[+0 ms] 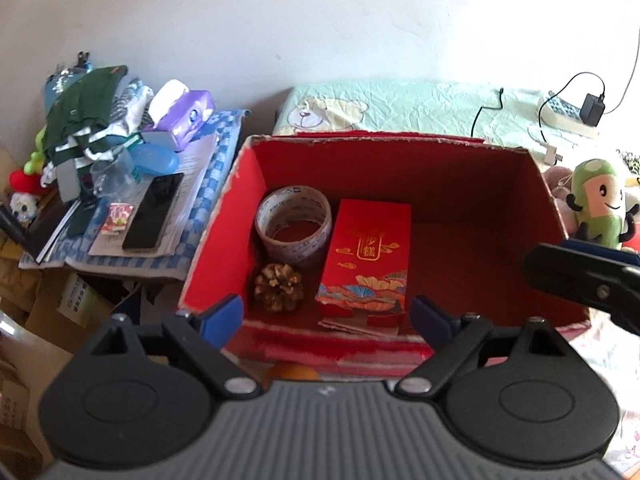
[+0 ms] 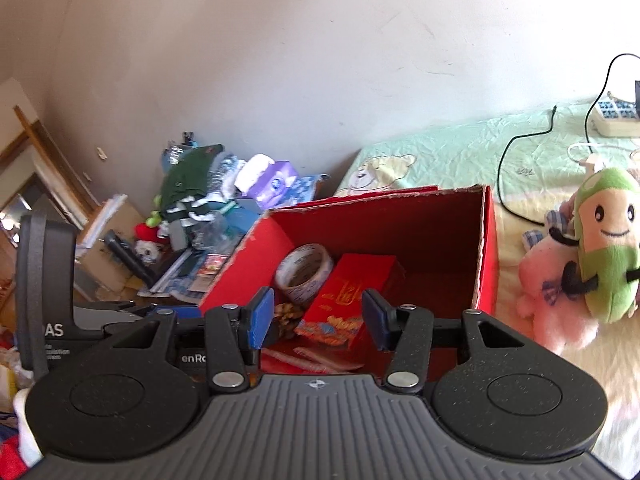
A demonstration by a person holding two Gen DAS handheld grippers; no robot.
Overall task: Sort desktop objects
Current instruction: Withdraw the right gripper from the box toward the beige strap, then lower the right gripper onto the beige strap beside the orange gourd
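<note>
Item: open red cardboard box (image 1: 472, 216), where I gathered clear tape roll (image 1: 293, 227), brown pinecone (image 1: 278, 287), red envelope packet (image 1: 366, 258); both grippers' jaws wide, empty.

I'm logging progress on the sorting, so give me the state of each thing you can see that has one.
Red box: open, no lid on.
Tape roll: in the box, leaning.
Red envelope pack: in the box, beside the roll.
Pine cone: in the box.
Left claw: open, empty.
Right claw: open, empty.

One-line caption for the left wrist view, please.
Open left gripper hovers over red box holding tape roll, pine cone, red envelope.
</note>
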